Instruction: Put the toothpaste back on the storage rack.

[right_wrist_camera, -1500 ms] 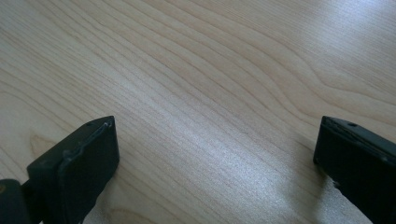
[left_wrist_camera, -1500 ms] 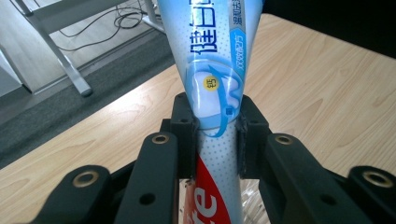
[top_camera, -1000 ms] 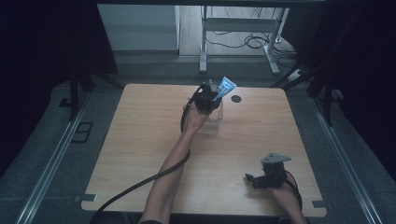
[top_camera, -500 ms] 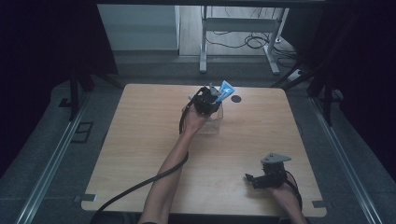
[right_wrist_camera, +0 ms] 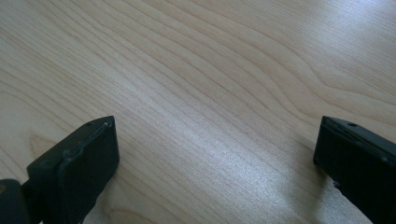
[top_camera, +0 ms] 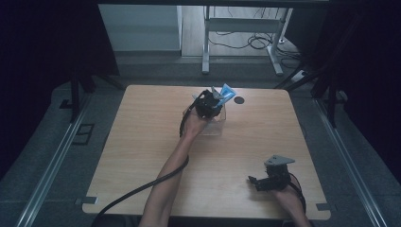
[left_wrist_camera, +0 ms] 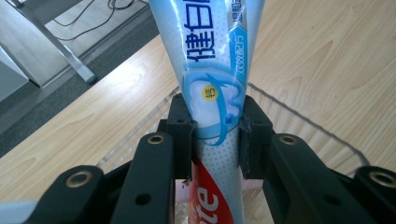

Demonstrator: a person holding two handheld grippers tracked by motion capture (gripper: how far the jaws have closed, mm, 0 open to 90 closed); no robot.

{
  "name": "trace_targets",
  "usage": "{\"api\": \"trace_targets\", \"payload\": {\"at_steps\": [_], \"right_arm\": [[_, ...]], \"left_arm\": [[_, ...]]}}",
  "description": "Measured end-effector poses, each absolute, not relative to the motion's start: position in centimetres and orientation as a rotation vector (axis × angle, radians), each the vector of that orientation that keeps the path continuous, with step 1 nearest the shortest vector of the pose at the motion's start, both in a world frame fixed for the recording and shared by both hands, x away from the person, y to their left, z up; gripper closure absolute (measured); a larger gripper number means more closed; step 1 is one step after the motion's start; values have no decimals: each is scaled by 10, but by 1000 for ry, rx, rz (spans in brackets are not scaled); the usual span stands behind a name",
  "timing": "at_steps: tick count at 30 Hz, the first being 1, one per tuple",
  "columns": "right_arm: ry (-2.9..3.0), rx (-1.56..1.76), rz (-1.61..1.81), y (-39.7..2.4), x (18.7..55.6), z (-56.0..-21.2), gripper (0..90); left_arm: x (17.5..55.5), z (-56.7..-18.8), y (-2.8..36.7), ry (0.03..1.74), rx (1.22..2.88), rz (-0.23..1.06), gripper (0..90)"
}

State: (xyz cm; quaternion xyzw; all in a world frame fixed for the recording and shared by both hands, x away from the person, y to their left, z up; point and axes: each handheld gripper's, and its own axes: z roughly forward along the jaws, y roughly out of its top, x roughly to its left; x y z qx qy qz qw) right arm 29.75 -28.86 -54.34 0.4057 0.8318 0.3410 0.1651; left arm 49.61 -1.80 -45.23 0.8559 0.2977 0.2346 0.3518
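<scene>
Two jaws of the left gripper (left_wrist_camera: 215, 135) clamp a tube (left_wrist_camera: 212, 79) at frame centre; the right gripper (right_wrist_camera: 215, 158) stands wide open, holding nothing.

Toothpaste tube (left_wrist_camera: 210, 93) — large blue Chinese characters along its upper part, "健白" legible; smaller blue print beside them at 3 o'clock, too blurred to read. Yellow dot with one character, unreadable. Red band at 6 o'clock — white letters "te".
</scene>
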Motion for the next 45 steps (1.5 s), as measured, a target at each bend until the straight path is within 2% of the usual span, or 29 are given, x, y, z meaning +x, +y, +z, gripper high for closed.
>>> {"api": "trace_targets", "payload": {"at_steps": [15, 31, 36, 45], "right_arm": [[2370, 1155, 971, -289, 298, -543, 0], [2370, 1153, 971, -289, 298, -544, 0], [2370, 1153, 971, -289, 298, -544, 0], [2370, 1153, 971, -289, 298, -544, 0]], "left_arm": [[494, -454, -16, 789, 2229, 595, 654], [491, -447, -17, 805, 2191, 558, 467], [490, -446, -14, 820, 2177, 543, 440], [487, -444, -10, 832, 2155, 525, 321]]}}
